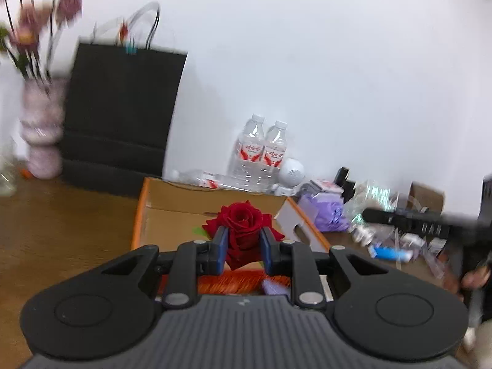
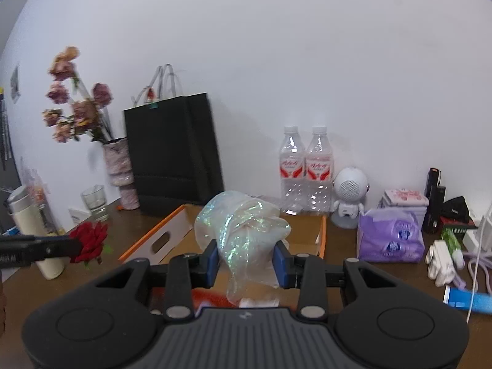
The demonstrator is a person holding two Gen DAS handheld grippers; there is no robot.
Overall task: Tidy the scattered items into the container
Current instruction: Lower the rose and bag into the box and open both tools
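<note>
No text can be read with certainty. The two water bottles (image 2: 306, 166) carry red and white labels with blurred script, and the side of the left gripper (image 2: 71, 247) bears small white letters, too blurred to make out.

vase of flowers (image 1: 43, 129) motion-blurred, blue tube (image 2: 470, 303) cut by edge

A plain white painted wall (image 2: 276, 46) rises behind the brown wooden worktop (image 2: 384, 276), evenly lit. A tall black paper bag (image 2: 172, 153) leans against that wall.
</note>
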